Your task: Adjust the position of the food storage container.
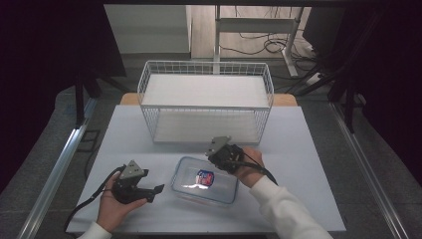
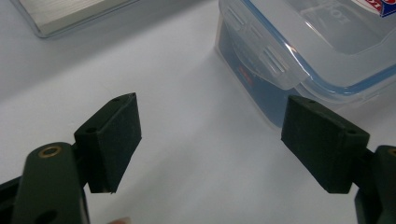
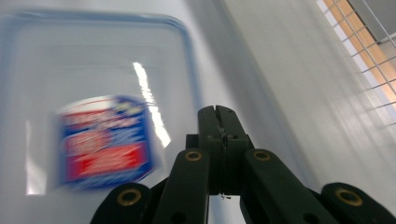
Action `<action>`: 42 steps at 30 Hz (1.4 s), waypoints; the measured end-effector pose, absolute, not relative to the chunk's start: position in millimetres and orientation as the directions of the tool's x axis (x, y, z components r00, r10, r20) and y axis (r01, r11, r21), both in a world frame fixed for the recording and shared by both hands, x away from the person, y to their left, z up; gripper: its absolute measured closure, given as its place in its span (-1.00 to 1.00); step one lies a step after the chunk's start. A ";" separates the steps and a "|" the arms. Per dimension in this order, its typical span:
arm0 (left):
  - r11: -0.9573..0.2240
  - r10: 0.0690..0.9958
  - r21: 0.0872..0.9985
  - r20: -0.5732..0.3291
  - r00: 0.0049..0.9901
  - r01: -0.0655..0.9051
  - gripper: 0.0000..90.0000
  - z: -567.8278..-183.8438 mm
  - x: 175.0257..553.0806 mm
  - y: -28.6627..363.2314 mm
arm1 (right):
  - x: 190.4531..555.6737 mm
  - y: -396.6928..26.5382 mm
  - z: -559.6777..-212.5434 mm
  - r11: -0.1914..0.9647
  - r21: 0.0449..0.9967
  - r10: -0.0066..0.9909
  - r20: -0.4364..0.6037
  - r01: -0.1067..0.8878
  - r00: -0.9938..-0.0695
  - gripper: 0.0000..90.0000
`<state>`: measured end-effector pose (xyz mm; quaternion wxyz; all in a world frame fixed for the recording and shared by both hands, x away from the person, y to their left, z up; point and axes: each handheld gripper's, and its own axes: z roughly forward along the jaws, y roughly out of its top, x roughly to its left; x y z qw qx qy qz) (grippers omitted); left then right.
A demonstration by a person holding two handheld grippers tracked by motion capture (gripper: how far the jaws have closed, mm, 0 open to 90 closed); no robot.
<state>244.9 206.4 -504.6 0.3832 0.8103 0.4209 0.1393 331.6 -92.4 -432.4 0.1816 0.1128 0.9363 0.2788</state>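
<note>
A clear plastic container with a blue-sealed snap lid and a red-and-blue label lies on the white tabletop, near the front edge, between the two hands. The left claw sits just left of it, released, jaws wide apart. The right claw hovers over its far right corner, clenched on nothing. The container looks light, rigid and slick; the side latch flaps or short walls seem the surest hold. A white wire basket stands behind, leaving open tabletop to the left and right.
</note>
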 end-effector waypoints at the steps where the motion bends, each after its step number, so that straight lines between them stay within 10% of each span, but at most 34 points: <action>1: -0.350 0.790 0.739 -0.098 0.605 0.576 -0.57 -504.8 245.1 206.2 | 323.6 -97.9 -428.6 0.809 0.576 0.313 -0.253 0.117 -0.915 0.99; 16: -0.339 0.786 0.733 -0.123 0.606 0.589 -0.56 -505.8 247.3 203.9 | 220.6 -136.2 -463.2 0.852 0.518 0.138 -0.082 0.076 -0.987 0.99; 42: -0.356 0.786 0.729 -0.104 0.609 0.584 -0.56 -506.5 246.4 204.2 | 249.0 -148.7 -473.2 0.877 0.466 0.240 -0.216 0.116 -0.947 0.99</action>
